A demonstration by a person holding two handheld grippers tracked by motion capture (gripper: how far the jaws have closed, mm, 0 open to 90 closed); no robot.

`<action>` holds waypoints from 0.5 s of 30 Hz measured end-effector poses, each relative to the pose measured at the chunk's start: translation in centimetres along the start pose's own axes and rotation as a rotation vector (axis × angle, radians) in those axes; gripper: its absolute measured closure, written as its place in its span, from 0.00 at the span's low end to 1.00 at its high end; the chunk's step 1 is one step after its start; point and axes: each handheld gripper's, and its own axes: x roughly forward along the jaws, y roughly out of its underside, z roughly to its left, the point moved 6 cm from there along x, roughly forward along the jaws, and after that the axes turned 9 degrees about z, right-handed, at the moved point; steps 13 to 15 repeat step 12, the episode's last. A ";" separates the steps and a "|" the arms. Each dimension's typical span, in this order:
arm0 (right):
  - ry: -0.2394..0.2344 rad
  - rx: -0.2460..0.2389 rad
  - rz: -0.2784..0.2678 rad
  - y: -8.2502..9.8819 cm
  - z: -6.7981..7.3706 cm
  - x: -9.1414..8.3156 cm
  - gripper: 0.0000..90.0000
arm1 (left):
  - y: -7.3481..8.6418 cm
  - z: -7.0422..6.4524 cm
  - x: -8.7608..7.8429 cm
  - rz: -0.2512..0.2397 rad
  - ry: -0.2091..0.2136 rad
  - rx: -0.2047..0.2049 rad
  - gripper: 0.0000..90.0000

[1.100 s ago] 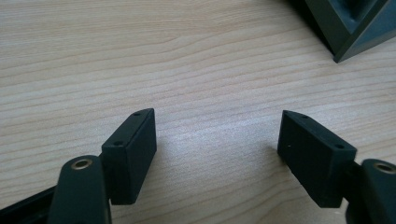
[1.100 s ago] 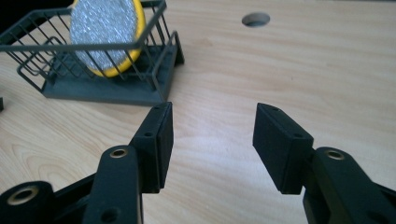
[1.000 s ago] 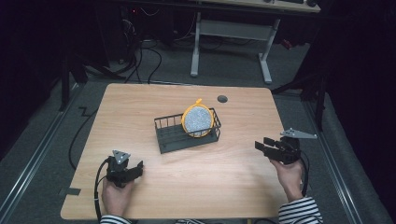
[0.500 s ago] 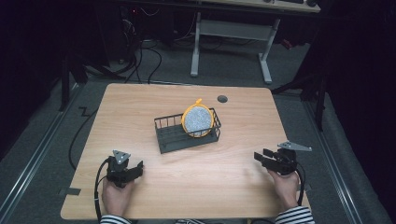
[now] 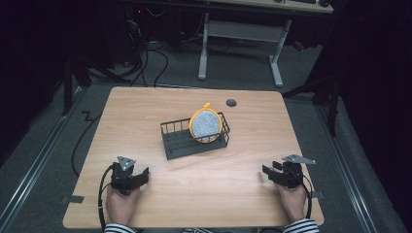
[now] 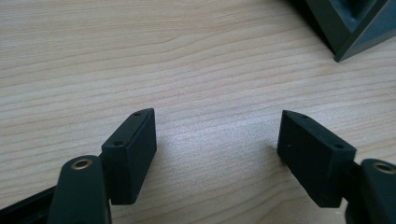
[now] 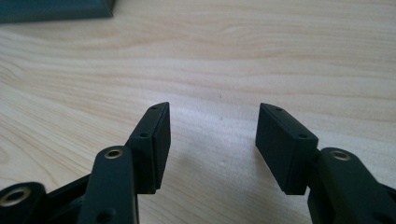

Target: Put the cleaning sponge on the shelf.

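1. Basket [image 5: 194,138] is the landmark, a dark wire one sitting mid-table, and both claws are well away from it on the person's side; right gripper [image 5: 270,172] lies off to the basket's near right, its jaws spread with only bare wood between them, and they have just been opening wider
2. Left gripper [image 5: 141,175] sits to the basket's near left, jaws likewise spread and empty, resting low on the table [image 5: 252,121]
3. Round yellow-rimmed disc [image 5: 206,124] with a speckled grey face stands on edge inside the basket, leaning at its right end
4. Step in hand, as I judge it: both hands parked at rest, either about to start or just finished, nothing gripped
5. Next move, if the disc is to come out, calls for one claw to travel in toward the basket and come down over the disc's upper rim with jaws wide enough to straddle it
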 end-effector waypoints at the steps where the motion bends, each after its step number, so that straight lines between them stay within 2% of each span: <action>1: 0.012 -0.009 0.000 0.2 0.0 0.2 0.50 | 0.0 0.0 0.0 0.000 0.000 -0.001 0.32; 4: 0.063 -0.047 -0.004 0.4 0.2 0.2 0.48 | 0.0 0.0 0.0 -0.001 0.002 -0.002 0.32; 6: 0.104 -0.096 0.006 0.5 0.6 0.4 0.46 | 0.0 0.0 0.0 -0.001 0.001 0.000 0.32; 15: 0.101 -0.093 0.008 0.5 0.6 0.4 0.44 | 0.0 0.0 0.0 0.000 0.004 0.000 0.32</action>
